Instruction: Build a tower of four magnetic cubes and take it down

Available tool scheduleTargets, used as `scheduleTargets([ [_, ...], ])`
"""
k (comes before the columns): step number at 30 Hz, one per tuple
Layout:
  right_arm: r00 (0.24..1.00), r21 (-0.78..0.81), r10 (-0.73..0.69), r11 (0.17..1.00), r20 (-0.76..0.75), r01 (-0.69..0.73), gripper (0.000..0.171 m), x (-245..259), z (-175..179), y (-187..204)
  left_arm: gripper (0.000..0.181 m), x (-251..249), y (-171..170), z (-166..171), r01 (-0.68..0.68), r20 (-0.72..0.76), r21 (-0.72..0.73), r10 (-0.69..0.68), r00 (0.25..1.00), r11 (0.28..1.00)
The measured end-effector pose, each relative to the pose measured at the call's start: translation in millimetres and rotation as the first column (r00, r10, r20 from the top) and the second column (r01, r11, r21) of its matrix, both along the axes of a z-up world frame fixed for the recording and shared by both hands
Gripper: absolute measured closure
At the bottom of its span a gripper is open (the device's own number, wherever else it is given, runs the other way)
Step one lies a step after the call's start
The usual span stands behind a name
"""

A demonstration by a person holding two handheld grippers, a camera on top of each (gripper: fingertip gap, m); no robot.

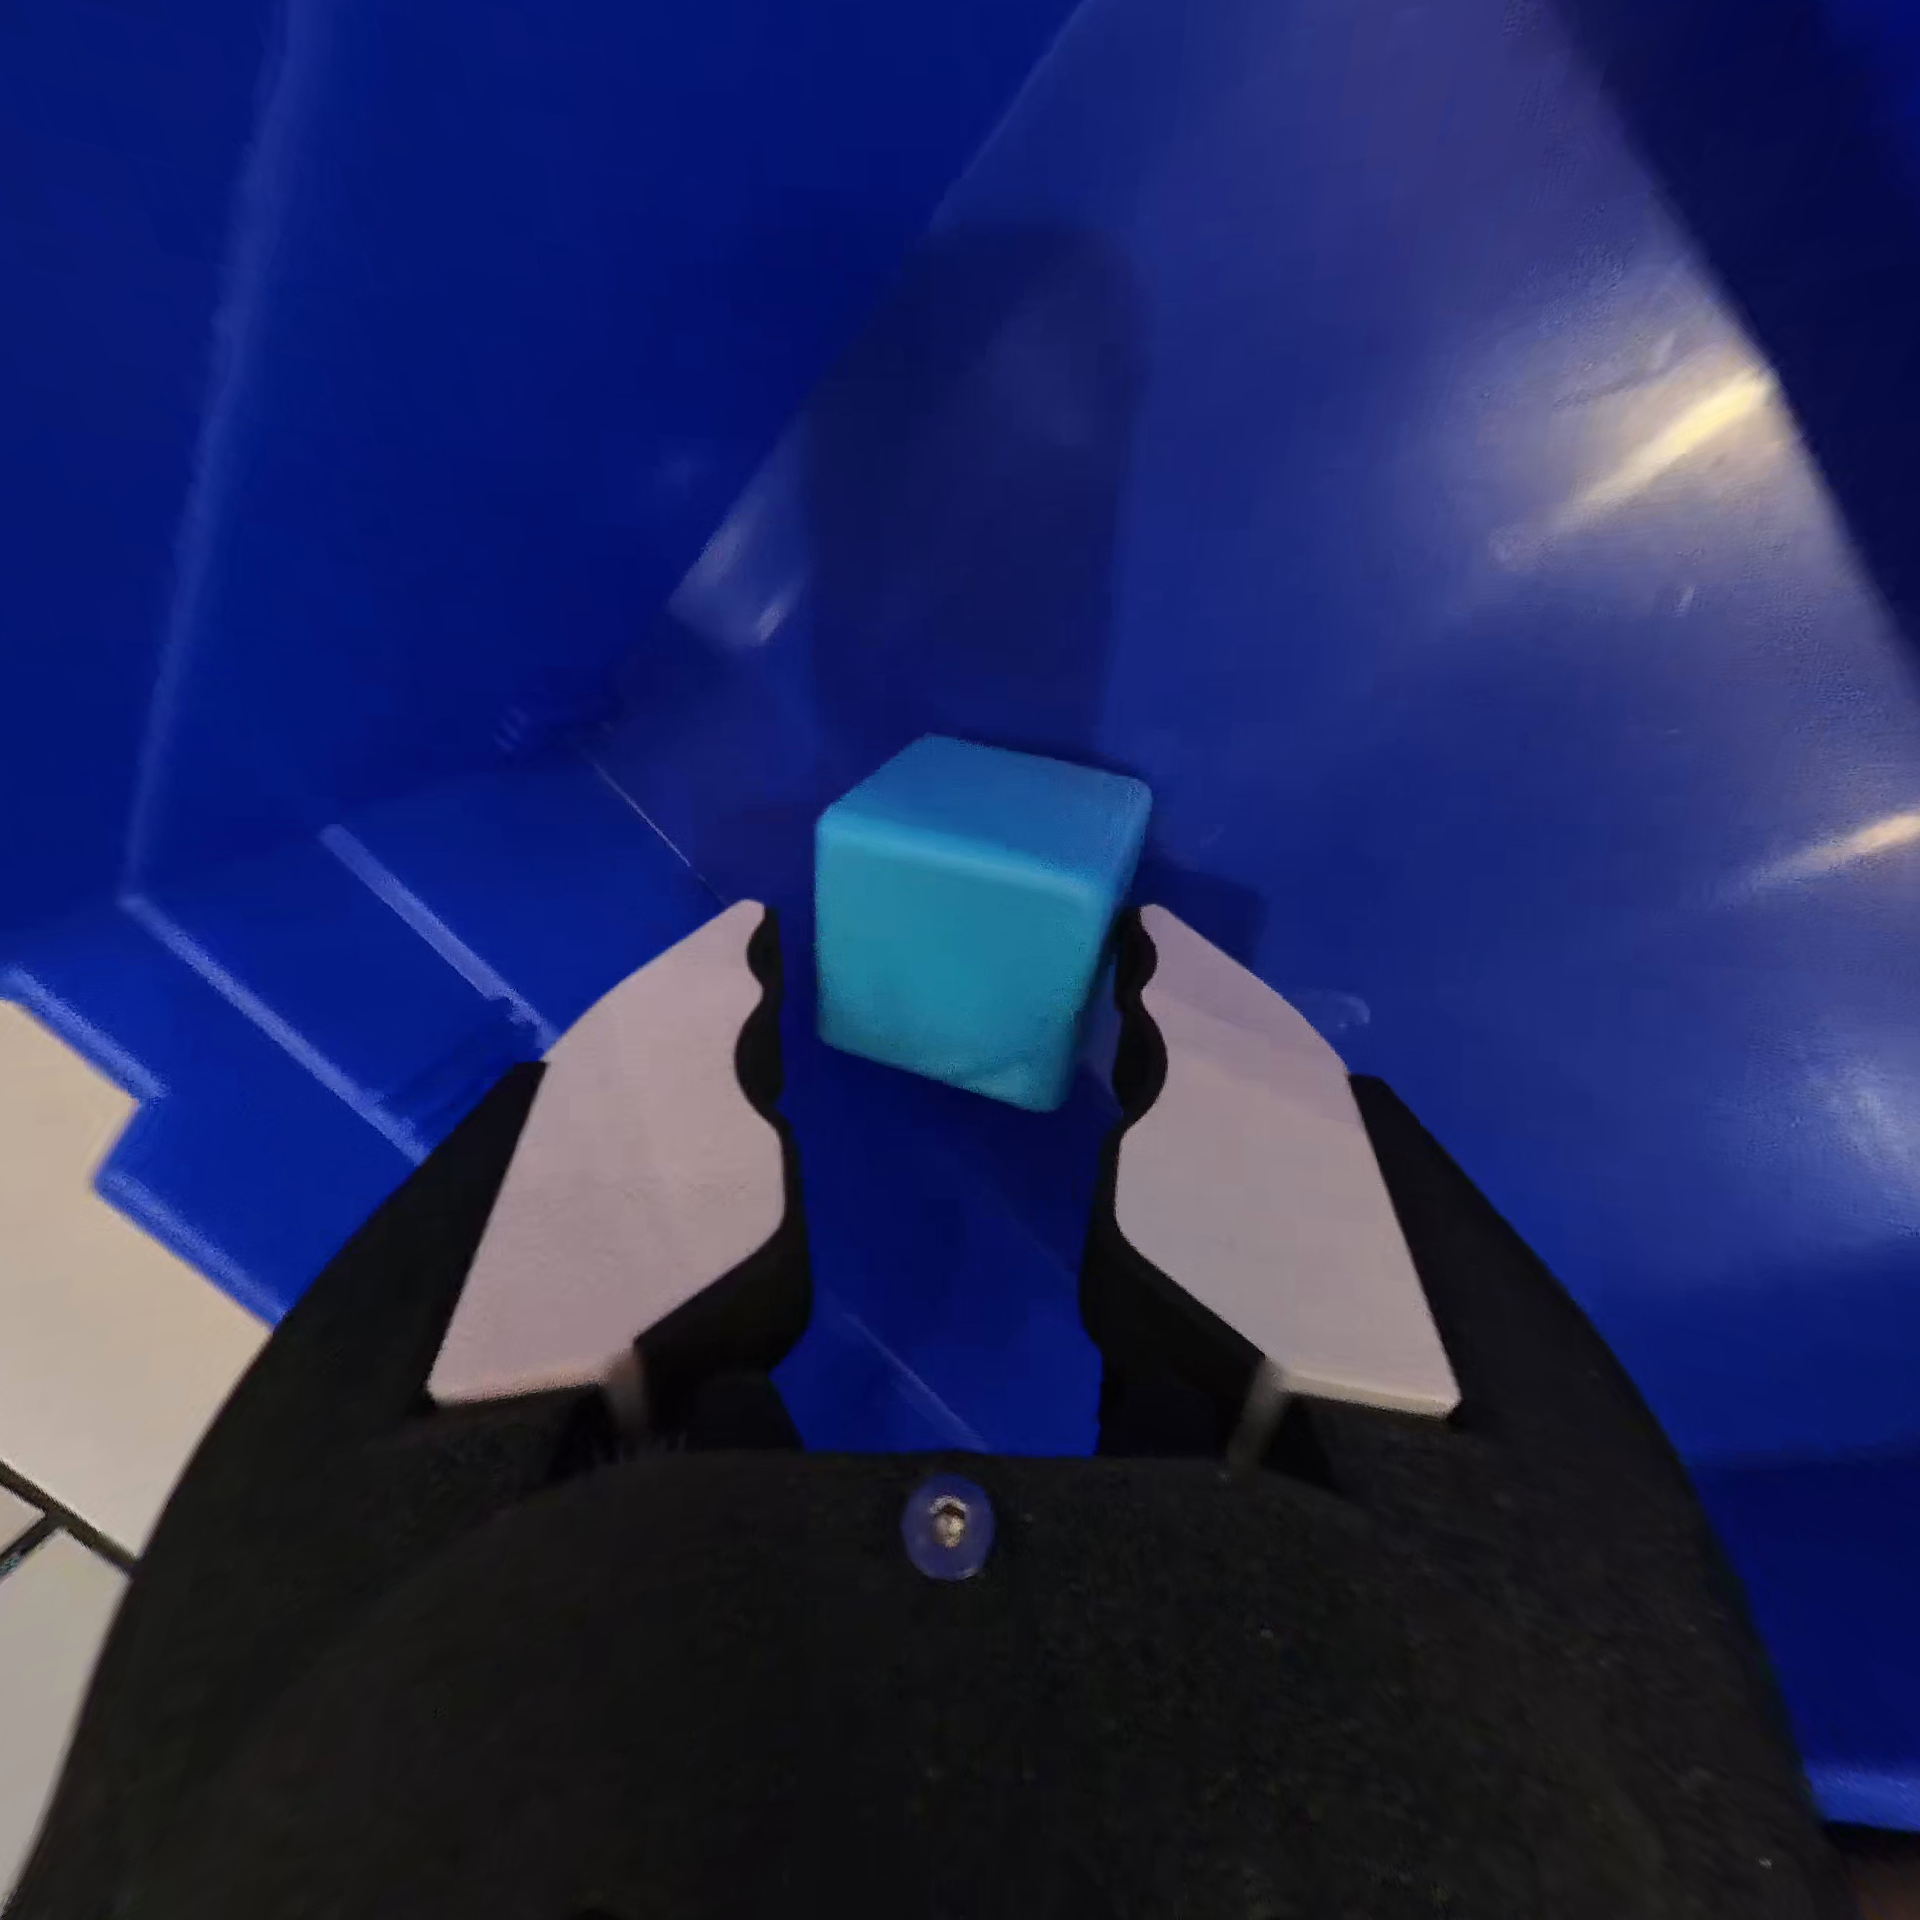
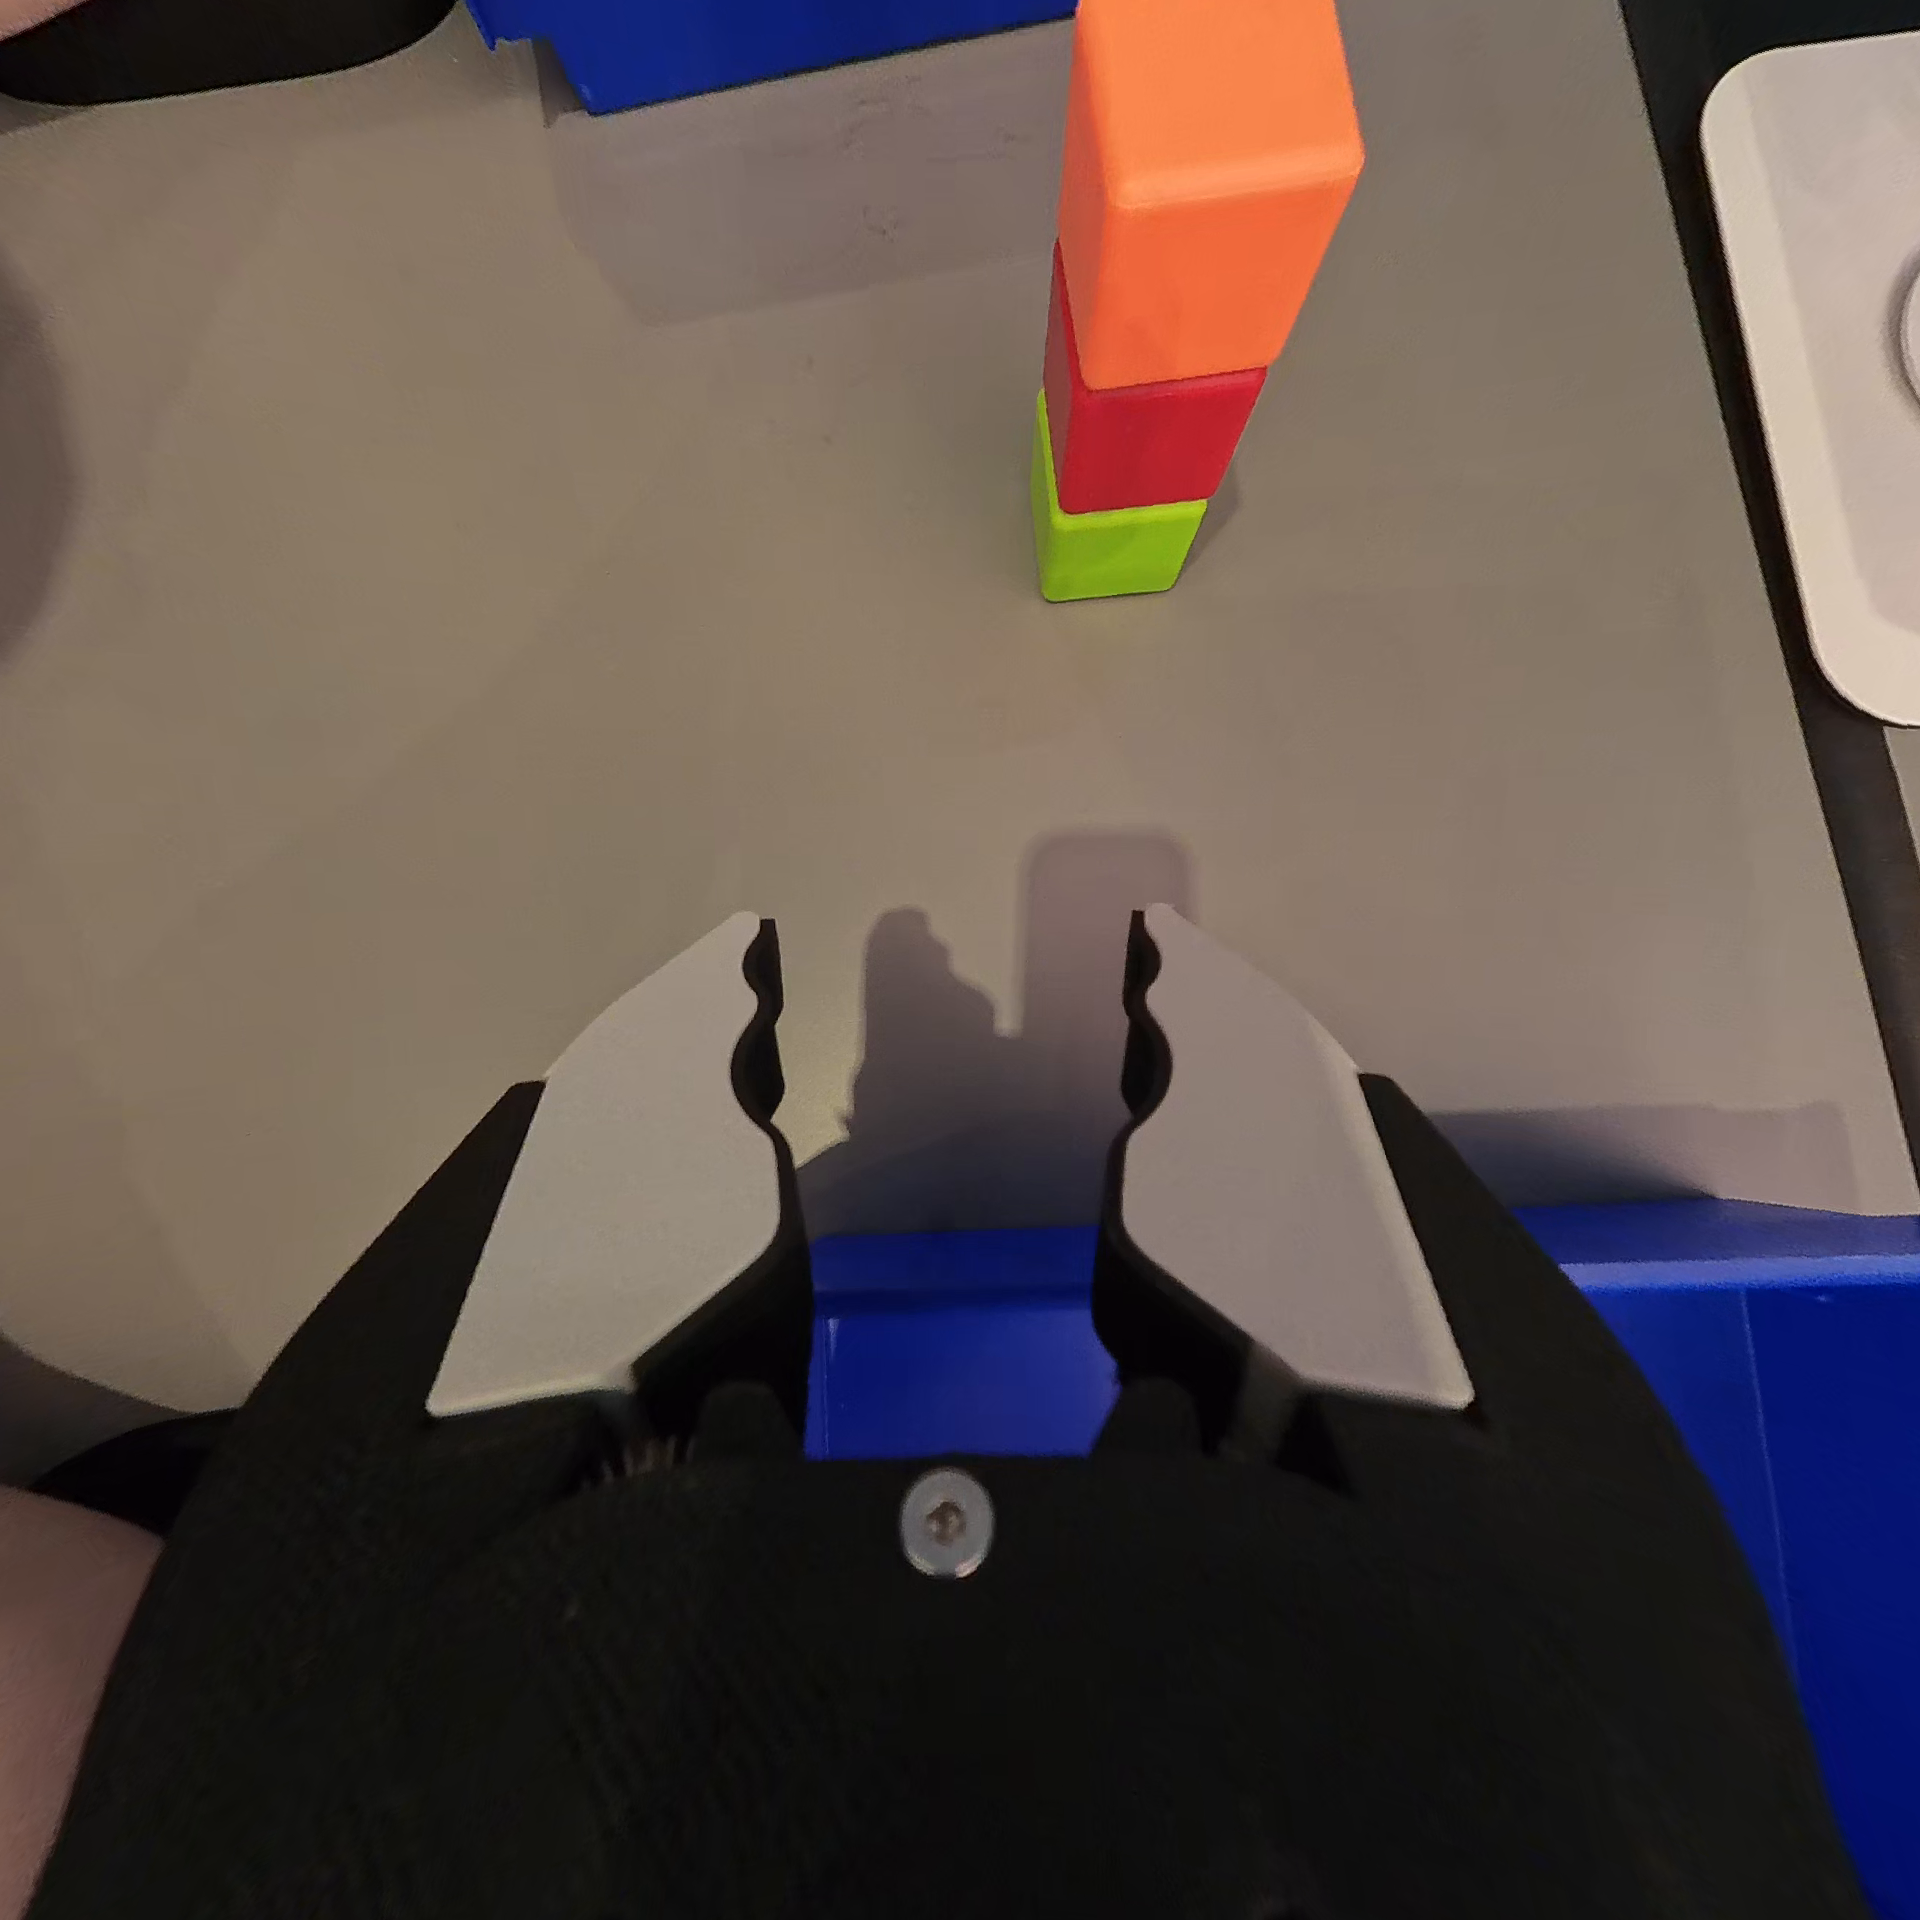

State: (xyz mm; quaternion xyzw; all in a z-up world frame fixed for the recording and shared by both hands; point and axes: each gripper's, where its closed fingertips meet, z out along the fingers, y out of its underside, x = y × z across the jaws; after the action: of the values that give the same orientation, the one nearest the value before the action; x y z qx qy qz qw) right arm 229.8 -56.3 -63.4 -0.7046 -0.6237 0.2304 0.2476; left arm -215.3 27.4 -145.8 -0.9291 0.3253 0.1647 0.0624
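A light blue cube (image 1: 951, 925) sits on the floor of a blue bin (image 1: 1455, 623). My left gripper (image 1: 951, 925) is open with its fingertips on either side of the cube. A small gap shows at the left fingertip, and the right one is at the cube's edge. In the right wrist view a tower of three cubes stands on the grey table (image 2: 416, 623): green (image 2: 1117, 545) at the bottom, red (image 2: 1153, 442) in the middle, orange (image 2: 1205, 197) on top. My right gripper (image 2: 951, 930) is open and empty, well short of the tower.
A blue bin's rim (image 2: 1714, 1340) lies under my right gripper. Another blue bin (image 2: 748, 52) stands at the table's far edge. A white tray (image 2: 1818, 364) lies to the right of the tower. A pale surface (image 1: 62, 1195) shows outside the bin's left wall.
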Motion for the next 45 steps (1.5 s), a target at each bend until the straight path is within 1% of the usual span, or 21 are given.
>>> scheduleTargets([
  [1, 1.0, 0.0, 0.001, 1.0, 0.0, -0.001, 0.106, 0.0, 0.1, -0.2, 0.125, -0.2, -2.0, -0.9, -0.018, 0.016, -0.012, 0.018, 1.0, 1.0],
  [6, 1.0, -0.005, 0.0, 1.0, 0.004, 0.0, 0.106, 1.3, -1.1, -0.1, 0.128, 7.9, -2.5, 5.2, -0.025, 0.092, -0.003, 0.025, 0.995, 1.0],
  [8, 1.0, -0.009, 0.0, 1.0, 0.006, 0.0, 0.106, 2.0, -1.8, -0.4, 0.13, 8.9, -4.2, 19.0, -0.051, 0.1, 0.021, 0.048, 0.994, 0.999],
  [11, 1.0, -0.009, 0.0, 1.0, 0.008, 0.0, 0.106, 2.5, -1.8, -0.4, 0.13, 16.7, -4.6, 58.6, -0.057, 0.121, 0.144, 0.04, 0.992, 0.988],
  [14, 1.0, -0.012, 0.002, 1.0, 0.005, -0.002, 0.106, 2.2, -1.6, -0.4, 0.13, 44.2, -6.9, 108.1, -0.035, 0.21, 0.306, -0.032, 0.977, 0.951],
  [16, 1.0, -0.014, 0.002, 1.0, 0.006, -0.002, 0.106, 2.5, -2.2, -0.3, 0.13, 72.0, -8.2, 145.4, -0.016, 0.265, 0.436, -0.112, 0.958, 0.9],
  [17, 1.0, -0.015, 0.002, 1.0, 0.006, -0.002, 0.106, 2.4, -2.2, -0.4, 0.13, 92.9, -9.0, 164.0, -0.004, 0.307, 0.502, -0.173, 0.936, 0.865],
  [18, 1.0, -0.015, 0.004, 1.0, 0.005, -0.004, 0.106, 1.9, -1.8, -0.5, 0.13, 120.3, -12.5, 178.5, 0.014, 0.365, 0.544, -0.251, 0.897, 0.839],
  [19, 1.0, -0.015, 0.007, 1.0, 0.002, -0.007, 0.106, 1.0, -1.2, -0.8, 0.13, 153.1, -18.3, 189.0, 0.044, 0.429, 0.567, -0.34, 0.837, 0.823],
  [20, 1.0, -0.013, 0.009, 1.0, -0.001, -0.009, 0.106, 0.0, -0.4, -1.2, 0.13, 187.3, -25.6, 195.5, 0.083, 0.488, 0.579, -0.426, 0.762, 0.811],
  [21, 1.0, -0.012, 0.011, 1.0, -0.002, -0.011, 0.106, -0.8, 0.4, -1.6, 0.13, 219.3, -33.3, 197.0, 0.123, 0.535, 0.578, -0.488, 0.689, 0.807],
  [22, 1.0, -0.01, 0.013, 1.0, -0.002, -0.013, 0.106, -1.4, 0.8, -2.1, 0.13, 246.2, -38.4, 195.8, 0.152, 0.568, 0.575, -0.525, 0.634, 0.804],
  [23, 1.0, -0.009, 0.014, 1.0, 0.0, -0.014, 0.106, -1.5, 0.8, -2.7, 0.13, 268.3, -40.8, 191.9, 0.169, 0.591, 0.569, -0.543, 0.597, 0.805],
  [24, 1.0, -0.007, 0.015, 1.0, 0.004, -0.015, 0.106, -1.4, 0.8, -3.1, 0.13, 284.7, -40.5, 185.3, 0.186, 0.594, 0.561, -0.549, 0.588, 0.807],
  [26, 1.0, -0.003, 0.014, 1.0, 0.005, -0.014, 0.106, -1.1, 1.8, -3.6, 0.13, 303.6, -35.1, 168.5, 0.231, 0.55, 0.555, -0.561, 0.618, 0.799],
  [28, 1.0, 0.0, 0.018, 1.0, -0.002, -0.018, 0.106, -1.4, 4.2, -4.5, 0.13, 312.4, -31.2, 153.0, 0.296, 0.489, 0.548, -0.586, 0.646, 0.783],
  [30, 1.0, 0.003, 0.022, 1.0, -0.011, -0.022, 0.106, -1.9, 6.3, -5.0, 0.13, 317.2, -28.9, 143.9, 0.343, 0.448, 0.545, -0.612, 0.652, 0.765],
  [32, 1.0, -0.001, 0.025, 1.0, -0.016, -0.025, 0.106, -2.5, 6.9, -5.6, 0.13, 319.9, -28.2, 138.8, 0.359, 0.449, 0.53, -0.613, 0.65, 0.768],
  [38, 1.0, -0.008, 0.031, 0.999, -0.003, -0.031, 0.106, -1.9, 4.6, -7.4, 0.131, 321.6, -30.0, 138.4, 0.38, 0.441, 0.527, -0.627, 0.642, 0.76],
  [43, 0.999, -0.019, 0.036, 0.999, 0.004, -0.036, 0.106, -1.2, 3.0, -9.2, 0.13, 315.5, -24.2, 135.8, 0.401, 0.405, 0.523, -0.633, 0.659, 0.752],
  [45, 0.999, -0.027, 0.038, 0.999, 0.005, -0.038, 0.106, -0.1, 2.2, -10.3, 0.13, 315.1, -24.6, 136.2, 0.427, 0.405, 0.507, -0.644, 0.649, 0.749],
])
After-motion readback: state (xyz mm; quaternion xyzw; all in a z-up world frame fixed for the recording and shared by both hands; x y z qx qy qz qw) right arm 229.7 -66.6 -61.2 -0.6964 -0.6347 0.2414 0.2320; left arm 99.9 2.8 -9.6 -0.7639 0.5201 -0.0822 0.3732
